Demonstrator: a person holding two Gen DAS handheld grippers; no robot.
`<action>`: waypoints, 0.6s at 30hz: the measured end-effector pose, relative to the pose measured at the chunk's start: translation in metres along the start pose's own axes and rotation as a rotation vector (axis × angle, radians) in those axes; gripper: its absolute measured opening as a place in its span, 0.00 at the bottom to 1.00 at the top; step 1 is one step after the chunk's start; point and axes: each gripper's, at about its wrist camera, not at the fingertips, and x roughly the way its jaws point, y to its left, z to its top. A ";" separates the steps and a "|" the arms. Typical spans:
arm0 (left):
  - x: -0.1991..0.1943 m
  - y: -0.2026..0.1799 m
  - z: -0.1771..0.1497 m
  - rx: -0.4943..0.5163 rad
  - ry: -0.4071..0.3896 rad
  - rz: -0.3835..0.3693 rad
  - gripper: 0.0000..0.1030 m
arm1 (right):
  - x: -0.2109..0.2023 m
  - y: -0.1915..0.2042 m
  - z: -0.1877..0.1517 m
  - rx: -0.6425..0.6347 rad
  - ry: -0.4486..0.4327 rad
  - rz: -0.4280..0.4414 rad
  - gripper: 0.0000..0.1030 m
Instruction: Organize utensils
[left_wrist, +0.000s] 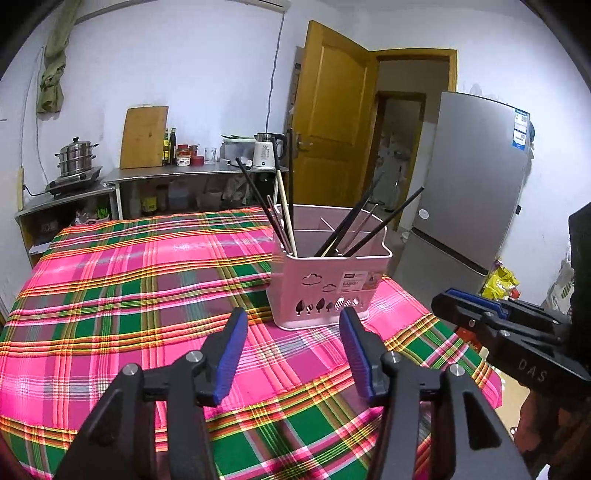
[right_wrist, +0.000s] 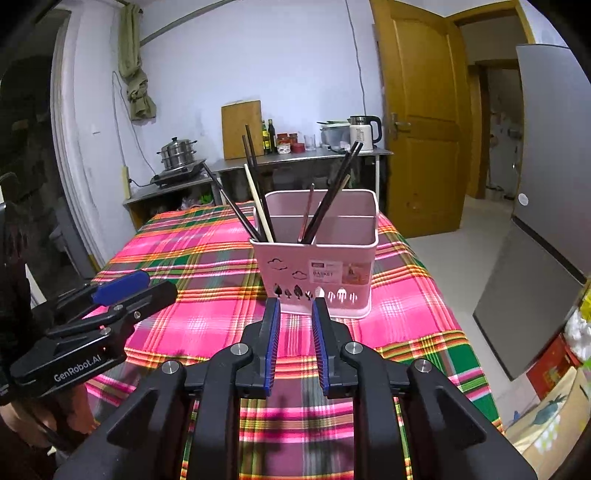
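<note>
My left gripper (left_wrist: 293, 325) hovers with its blue pads spread wide and nothing between them; my right gripper (right_wrist: 294, 317) is also empty, its pads parted by a narrower gap. Straight ahead of both, near the fingertips, the pink plastic divided utensil basket (right_wrist: 321, 273) stands upright on the pink-and-green plaid tablecloth (left_wrist: 129, 295). Dark and pale chopsticks (right_wrist: 258, 199) lean out in two bunches, one at the basket's left corner, one near its middle divider. No utensil lies loose on the cloth, so I judge the sorting nearly done. Any regrouping needs a high pinch on one stick and a straight lift, steadying the basket.
</note>
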 end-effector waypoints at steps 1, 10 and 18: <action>0.000 0.000 0.000 -0.002 0.000 0.001 0.52 | 0.000 0.000 0.000 0.001 0.002 -0.001 0.18; -0.001 0.002 -0.001 -0.001 -0.003 0.009 0.52 | 0.002 0.003 -0.001 -0.004 0.007 0.000 0.18; -0.001 0.001 -0.001 -0.004 0.001 0.011 0.52 | 0.002 0.005 -0.001 -0.006 0.010 -0.002 0.18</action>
